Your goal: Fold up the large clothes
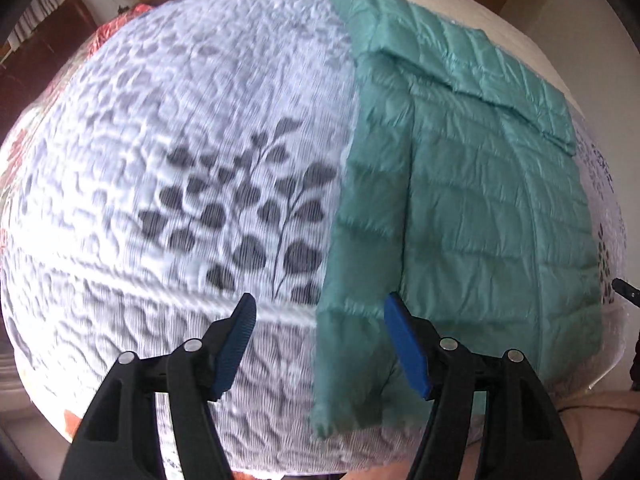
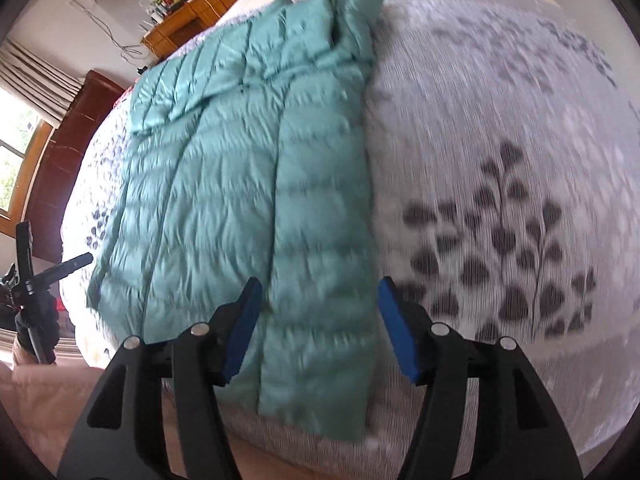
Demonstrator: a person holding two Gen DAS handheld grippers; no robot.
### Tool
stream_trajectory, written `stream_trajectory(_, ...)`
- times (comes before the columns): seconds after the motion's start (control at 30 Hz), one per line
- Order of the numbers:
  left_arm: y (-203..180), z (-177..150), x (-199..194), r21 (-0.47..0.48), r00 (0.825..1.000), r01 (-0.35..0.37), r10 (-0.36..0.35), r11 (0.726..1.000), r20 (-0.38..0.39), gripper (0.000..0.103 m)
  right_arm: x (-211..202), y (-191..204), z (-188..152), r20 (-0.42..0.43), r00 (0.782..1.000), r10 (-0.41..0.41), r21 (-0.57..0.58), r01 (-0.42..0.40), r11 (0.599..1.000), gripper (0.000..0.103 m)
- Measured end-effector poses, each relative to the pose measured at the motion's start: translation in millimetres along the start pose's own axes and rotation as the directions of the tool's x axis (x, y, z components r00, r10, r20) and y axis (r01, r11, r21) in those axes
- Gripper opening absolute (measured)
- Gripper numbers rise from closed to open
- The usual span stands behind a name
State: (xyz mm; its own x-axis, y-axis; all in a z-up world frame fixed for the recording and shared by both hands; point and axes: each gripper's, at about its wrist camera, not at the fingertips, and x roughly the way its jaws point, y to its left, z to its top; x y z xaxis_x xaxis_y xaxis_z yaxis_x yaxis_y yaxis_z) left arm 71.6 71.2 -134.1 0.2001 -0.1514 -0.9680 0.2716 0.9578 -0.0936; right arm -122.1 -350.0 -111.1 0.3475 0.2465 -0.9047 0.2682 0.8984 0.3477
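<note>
A teal quilted down jacket lies flat on the bed, both sleeves folded in along its sides. In the left wrist view it fills the right half; my left gripper hangs open above its left sleeve edge, nothing between the blue pads. In the right wrist view the jacket fills the left half, and my right gripper stands open above the folded right sleeve, not touching it. The other gripper shows at the far left of that view.
The bed carries a white crinkled cover printed with grey leaves. A dark brown headboard, wooden shelves, a curtain and a window lie beyond. The bed's near edge runs below the grippers.
</note>
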Motion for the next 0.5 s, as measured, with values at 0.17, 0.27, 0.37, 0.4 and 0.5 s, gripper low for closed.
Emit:
stream_trajectory(0.17, 10, -24, 2, -0.023, 0.999, 0.029, -0.030, 0.999, -0.026, 0.067, 4, -9, -25, -0.044, 0.999, 0.012, 0.014, -0.011, 1.000, 0.062)
stream_trajectory(0.27, 14, -35, 5, -0.050, 0.993, 0.111, -0.114, 0.993, -0.045, 0.067, 9, -17, -37, -0.072, 0.995, 0.063, 0.044, -0.059, 0.997, 0.064)
stream_trajectory(0.37, 14, -41, 12, -0.073, 0.982, 0.175, -0.179, 0.982, -0.056, 0.067, 19, -23, -45, -0.098, 0.992, 0.082, 0.074, -0.075, 0.994, 0.064)
stream_trajectory(0.4, 14, -42, 13, -0.079, 0.980, 0.183, -0.188, 0.980, -0.058, 0.067, 21, -24, -46, -0.104, 0.991, 0.081, 0.078, -0.074, 0.994, 0.064)
stream_trajectory(0.5, 13, -44, 22, -0.099, 0.975, 0.205, -0.212, 0.974, -0.069, 0.067, 28, -29, -52, -0.115, 0.987, 0.108, 0.097, -0.097, 0.991, 0.064)
